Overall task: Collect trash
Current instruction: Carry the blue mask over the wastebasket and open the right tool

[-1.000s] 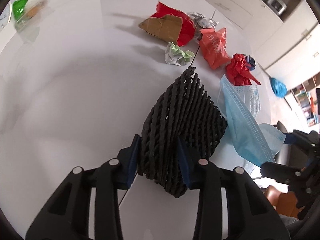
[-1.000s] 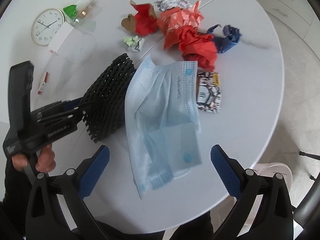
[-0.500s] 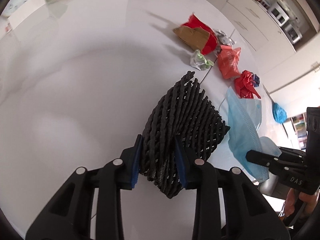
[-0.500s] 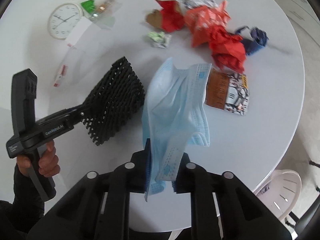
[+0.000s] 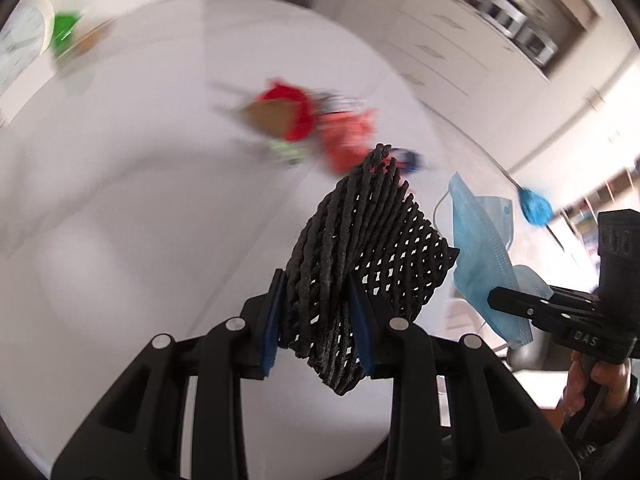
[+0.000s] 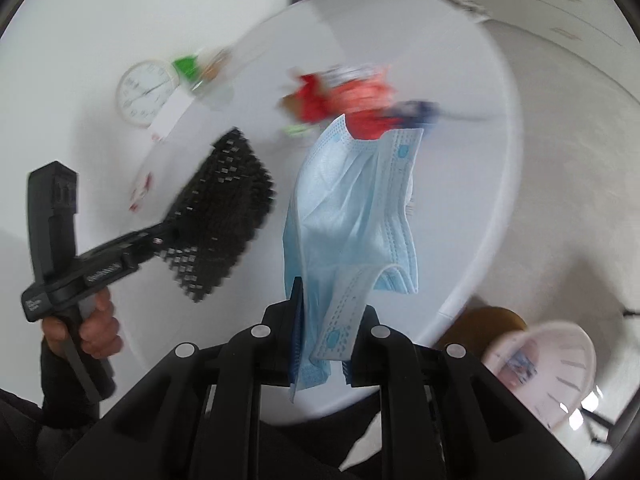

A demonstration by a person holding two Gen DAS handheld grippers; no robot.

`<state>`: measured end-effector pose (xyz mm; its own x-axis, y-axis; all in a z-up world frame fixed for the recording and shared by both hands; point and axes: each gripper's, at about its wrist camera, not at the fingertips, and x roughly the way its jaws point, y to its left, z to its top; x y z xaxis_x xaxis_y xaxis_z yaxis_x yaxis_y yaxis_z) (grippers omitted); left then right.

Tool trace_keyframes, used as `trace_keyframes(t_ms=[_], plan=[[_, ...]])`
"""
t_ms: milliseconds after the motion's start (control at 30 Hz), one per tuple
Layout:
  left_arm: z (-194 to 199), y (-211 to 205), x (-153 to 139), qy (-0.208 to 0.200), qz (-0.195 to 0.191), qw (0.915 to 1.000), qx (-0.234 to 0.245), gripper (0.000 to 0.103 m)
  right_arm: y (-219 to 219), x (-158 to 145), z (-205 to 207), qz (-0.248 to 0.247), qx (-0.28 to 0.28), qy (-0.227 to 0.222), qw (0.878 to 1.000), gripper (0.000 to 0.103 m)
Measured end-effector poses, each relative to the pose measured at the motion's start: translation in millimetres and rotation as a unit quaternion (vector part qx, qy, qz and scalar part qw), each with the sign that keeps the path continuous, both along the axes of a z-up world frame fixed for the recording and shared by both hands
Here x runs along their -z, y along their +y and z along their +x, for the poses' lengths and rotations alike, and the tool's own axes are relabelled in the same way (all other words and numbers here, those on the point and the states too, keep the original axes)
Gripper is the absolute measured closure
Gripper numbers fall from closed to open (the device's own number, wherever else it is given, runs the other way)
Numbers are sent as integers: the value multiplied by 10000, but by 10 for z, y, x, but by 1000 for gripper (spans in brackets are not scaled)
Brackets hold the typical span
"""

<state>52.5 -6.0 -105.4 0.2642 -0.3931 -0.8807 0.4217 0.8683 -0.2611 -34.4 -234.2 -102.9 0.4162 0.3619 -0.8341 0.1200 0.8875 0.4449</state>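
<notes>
My left gripper (image 5: 318,320) is shut on a black foam mesh sleeve (image 5: 360,248), which hangs clear above the white round table (image 5: 120,220). In the right wrist view the same black mesh sleeve (image 6: 224,216) shows at the left, held in a hand. My right gripper (image 6: 324,328) is shut on a light blue face mask (image 6: 352,208), lifted off the table; that face mask (image 5: 480,248) also shows at the right of the left wrist view. A blurred pile of red and orange wrappers (image 6: 344,100) lies on the far part of the table.
A white wall clock (image 6: 146,92) and a green-topped clear packet (image 6: 188,66) lie at the table's far left. A pale pink basket (image 6: 548,364) stands on the floor at the right, beside a brown stool (image 6: 484,320). White cabinets (image 5: 460,52) line the back.
The right gripper closed on the face mask and lifted it off the table. The left gripper rose with the black mesh sleeve. Both views have drawn back from the table.
</notes>
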Motion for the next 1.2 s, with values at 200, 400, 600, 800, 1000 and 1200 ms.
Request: trace_keyframes(t_ms=[200, 400, 600, 800, 1000, 1200], plan=[[-205, -820, -172, -125, -186, 9946, 1012, 72, -793, 44, -799, -514, 1109, 257, 9922, 87], [-514, -1570, -272, -145, -221, 9810, 1921, 72, -1287, 360, -1464, -687, 1855, 769, 9772, 84], [-806, -2032, -229, -84, -15, 9692, 2461, 72, -1408, 893, -1679, -568, 1995, 1309, 9695, 84], [-1050, -2301, -188, -31, 191, 9608, 2767, 72, -1552, 1236, -1777, -409, 2094, 1686, 9623, 44], [-1165, -2435, -139, 12, 325, 9556, 2928, 72, -1700, 1149, -1894, -544, 2321, 1667, 9568, 20], [-1344, -2590, -103, -11, 438, 9438, 3276, 72, -1821, 915, -2058, -760, 2635, 1559, 9489, 11]])
